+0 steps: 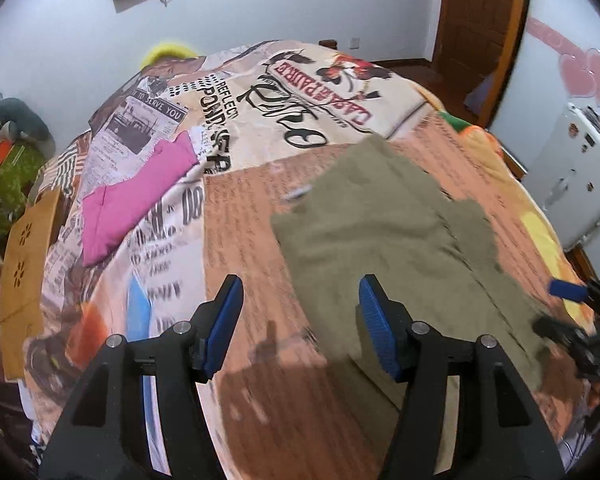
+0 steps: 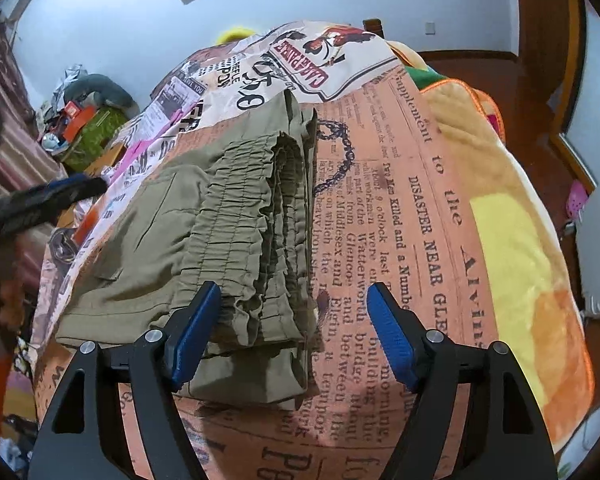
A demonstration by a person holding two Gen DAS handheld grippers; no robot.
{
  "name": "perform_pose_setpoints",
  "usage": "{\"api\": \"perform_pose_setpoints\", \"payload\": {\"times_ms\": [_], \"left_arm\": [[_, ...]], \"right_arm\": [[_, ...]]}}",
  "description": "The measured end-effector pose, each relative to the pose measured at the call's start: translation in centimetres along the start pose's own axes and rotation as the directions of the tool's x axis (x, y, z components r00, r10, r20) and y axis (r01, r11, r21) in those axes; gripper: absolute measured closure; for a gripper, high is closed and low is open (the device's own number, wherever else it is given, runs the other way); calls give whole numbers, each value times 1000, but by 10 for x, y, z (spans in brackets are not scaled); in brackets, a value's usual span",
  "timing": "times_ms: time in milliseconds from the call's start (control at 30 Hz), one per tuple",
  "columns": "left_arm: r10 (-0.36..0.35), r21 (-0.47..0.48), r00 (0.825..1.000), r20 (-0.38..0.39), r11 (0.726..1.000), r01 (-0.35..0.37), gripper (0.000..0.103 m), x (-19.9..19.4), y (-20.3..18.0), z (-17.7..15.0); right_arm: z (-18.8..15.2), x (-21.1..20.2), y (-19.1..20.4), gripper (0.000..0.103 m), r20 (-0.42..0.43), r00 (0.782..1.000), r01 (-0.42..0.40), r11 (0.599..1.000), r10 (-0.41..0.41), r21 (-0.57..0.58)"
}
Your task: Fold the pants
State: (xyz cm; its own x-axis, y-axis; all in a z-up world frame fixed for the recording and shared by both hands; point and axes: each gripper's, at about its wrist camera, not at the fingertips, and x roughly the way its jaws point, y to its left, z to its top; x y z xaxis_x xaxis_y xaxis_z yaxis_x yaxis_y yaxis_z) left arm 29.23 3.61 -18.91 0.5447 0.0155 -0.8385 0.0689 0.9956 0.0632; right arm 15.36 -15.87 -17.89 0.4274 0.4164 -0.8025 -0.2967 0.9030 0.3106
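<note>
Olive-green pants [image 1: 384, 232] lie folded in a flat stack on the newspaper-print bedspread [image 1: 244, 240]. In the right wrist view the pants [image 2: 236, 232] show their gathered elastic waistband facing me. My left gripper [image 1: 300, 320] is open and empty, above the bedspread at the pants' left edge. My right gripper [image 2: 296, 332] is open and empty, its jaws either side of the stack's near right corner. The right gripper also shows at the right edge of the left wrist view [image 1: 572, 312].
A folded pink garment [image 1: 136, 196] lies on the bed to the left. A brown cardboard piece [image 1: 24, 264] leans at the bed's left side. A white appliance [image 1: 572, 184] stands to the right, a wooden door [image 1: 484, 20] behind. Clutter [image 2: 76, 124] sits at the far left.
</note>
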Motion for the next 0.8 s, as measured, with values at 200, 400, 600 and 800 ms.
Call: {"api": "perform_pose_setpoints", "payload": {"times_ms": [200, 400, 600, 800], "left_arm": [[20, 13, 998, -61, 1000, -19, 39, 54, 14, 34], [-34, -16, 982, -184, 999, 32, 39, 110, 19, 53], [24, 45, 968, -251, 999, -13, 32, 146, 10, 49], [22, 84, 972, -232, 996, -2, 30, 136, 10, 32]], "right_arm": [[0, 1, 1, 31, -1, 1000, 13, 1000, -13, -7], [-4, 4, -7, 27, -1, 1000, -4, 999, 4, 39], [-2, 4, -5, 27, -1, 1000, 5, 999, -5, 37], [2, -1, -1, 27, 1, 1000, 26, 1000, -26, 16]]}}
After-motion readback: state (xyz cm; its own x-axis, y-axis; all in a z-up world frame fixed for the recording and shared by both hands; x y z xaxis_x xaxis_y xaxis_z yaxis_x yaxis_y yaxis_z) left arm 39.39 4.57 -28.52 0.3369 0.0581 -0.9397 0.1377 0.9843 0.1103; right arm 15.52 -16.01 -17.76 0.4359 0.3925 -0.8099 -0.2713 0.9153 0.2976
